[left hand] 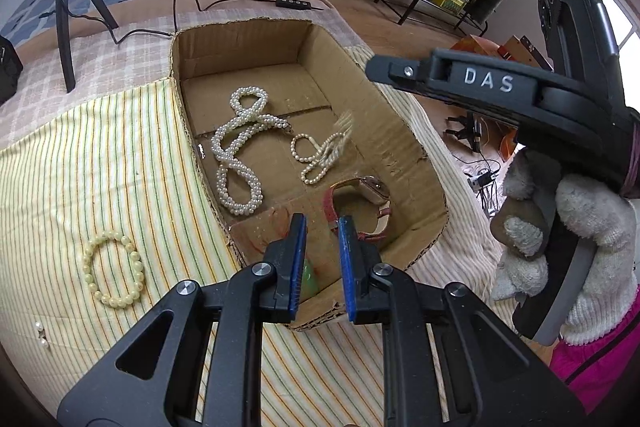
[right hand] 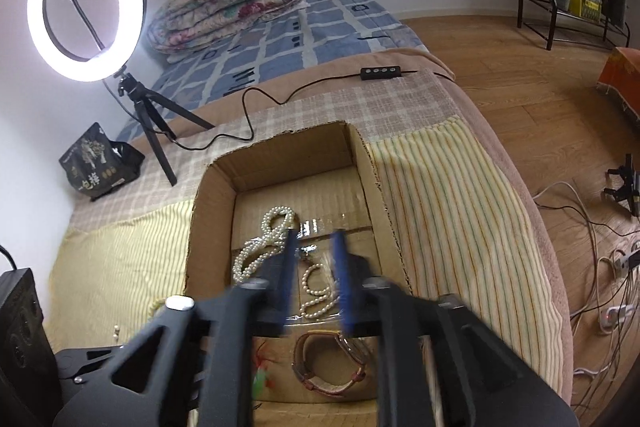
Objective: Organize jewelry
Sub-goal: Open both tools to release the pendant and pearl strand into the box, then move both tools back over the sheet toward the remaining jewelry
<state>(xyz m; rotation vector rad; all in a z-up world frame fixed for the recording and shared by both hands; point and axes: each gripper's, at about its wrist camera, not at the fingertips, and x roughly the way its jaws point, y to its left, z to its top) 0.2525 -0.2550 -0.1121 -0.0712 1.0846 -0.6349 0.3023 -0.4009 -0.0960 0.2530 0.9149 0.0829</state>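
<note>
Bed carries the work: a striped yellow cloth spread over its blanket, and an open cardboard box standing on that.

Progress, judged from layout: mostly done. In the box lie a long pearl rope on the left of the floor, a thinner pearl strand just right of it, and a red-strapped watch at the near end, strap curled. The thin strand looks blurred at its upper end; cannot tell whether it is settled.

Left to do: a cream bead bracelet lies flat on the cloth, outside the box to its left. A few tiny pearl pieces, possibly earrings, lie nearer the left edge; too small to identify.

Left claw hovers over the near box wall, jaws apart, empty. Right claw sits above the box interior, motion-blurred, jaws parted, nothing visible between them.

Surroundings: ring light on a tripod and its cable behind the box, black bag at far left. None blocks the bracelet; the near box wall is the one edge to clear on transfer.
</note>
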